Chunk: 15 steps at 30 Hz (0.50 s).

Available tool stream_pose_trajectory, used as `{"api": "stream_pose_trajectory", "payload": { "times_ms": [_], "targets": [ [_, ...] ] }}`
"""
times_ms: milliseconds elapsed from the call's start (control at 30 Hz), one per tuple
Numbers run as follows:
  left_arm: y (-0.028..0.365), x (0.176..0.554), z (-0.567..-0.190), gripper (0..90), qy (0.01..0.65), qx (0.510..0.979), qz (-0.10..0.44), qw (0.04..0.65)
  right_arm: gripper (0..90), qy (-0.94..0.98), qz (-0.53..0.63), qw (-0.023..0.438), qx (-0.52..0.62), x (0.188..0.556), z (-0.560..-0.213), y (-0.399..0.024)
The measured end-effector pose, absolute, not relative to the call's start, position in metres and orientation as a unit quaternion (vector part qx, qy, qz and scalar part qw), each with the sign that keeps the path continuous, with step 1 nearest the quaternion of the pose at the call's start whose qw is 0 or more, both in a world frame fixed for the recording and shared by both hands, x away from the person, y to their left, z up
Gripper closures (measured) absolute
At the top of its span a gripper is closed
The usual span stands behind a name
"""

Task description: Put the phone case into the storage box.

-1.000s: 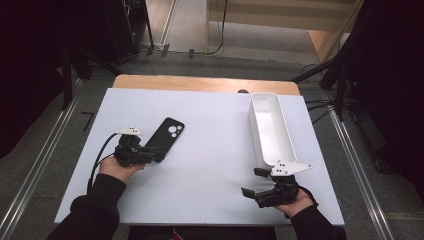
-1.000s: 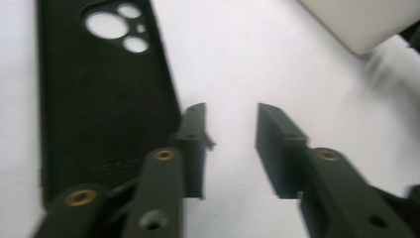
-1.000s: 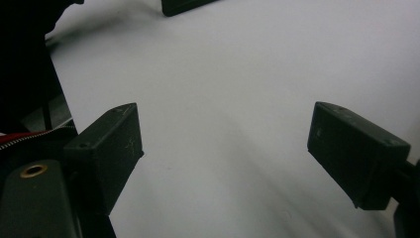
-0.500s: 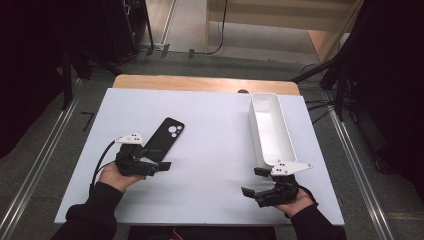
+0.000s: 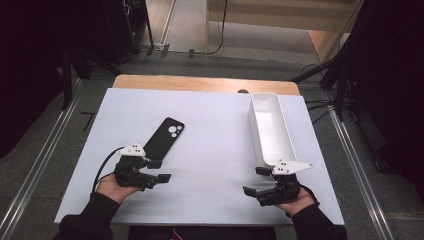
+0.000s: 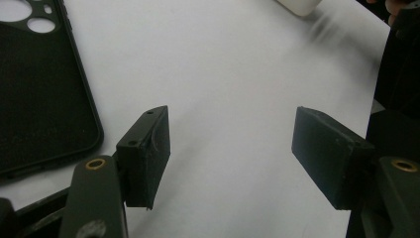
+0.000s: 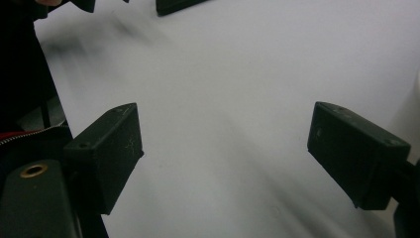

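Note:
A black phone case (image 5: pixel 167 136) lies flat on the white table (image 5: pixel 210 125), its camera holes at the far end. My left gripper (image 5: pixel 159 171) sits just near of the case's near end, apart from it. Its jaws have just opened and hold nothing. In the left gripper view the case (image 6: pixel 44 89) lies left of the open jaws, and bare table shows in the left gripper's (image 6: pixel 230 158) gap. My right gripper (image 5: pixel 255 181) rests open near the front right, close to the near end of a white bin (image 5: pixel 270 130); the right gripper (image 7: pixel 225 148) has bare table between its jaws.
The long white bin stands lengthwise along the right side, empty as far as I see. A wooden strip (image 5: pixel 200 84) borders the table's far edge. Metal rails (image 5: pixel 45 160) run along both sides, with dark floor beyond.
My left gripper has opened off the phone case's near end and drawn back toward the person. The case stays flat where it was. The right gripper has not moved.

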<state>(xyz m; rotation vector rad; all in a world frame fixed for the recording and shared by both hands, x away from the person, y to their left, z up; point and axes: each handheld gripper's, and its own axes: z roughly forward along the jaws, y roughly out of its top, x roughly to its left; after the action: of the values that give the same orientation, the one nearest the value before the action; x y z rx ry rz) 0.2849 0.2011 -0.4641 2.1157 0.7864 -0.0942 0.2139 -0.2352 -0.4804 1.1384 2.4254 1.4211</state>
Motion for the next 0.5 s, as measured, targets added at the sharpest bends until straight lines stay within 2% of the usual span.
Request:
{"api": "stream_pose_trajectory", "payload": {
  "times_ms": [500],
  "targets": [
    [0.2081, 0.2765, -0.4687, 30.6, 0.326, 0.843, -0.054, 0.424, 12.2, 0.800, 0.465, 0.055, 0.375, 0.2139, -0.4813, -0.2347]
  ]
}}
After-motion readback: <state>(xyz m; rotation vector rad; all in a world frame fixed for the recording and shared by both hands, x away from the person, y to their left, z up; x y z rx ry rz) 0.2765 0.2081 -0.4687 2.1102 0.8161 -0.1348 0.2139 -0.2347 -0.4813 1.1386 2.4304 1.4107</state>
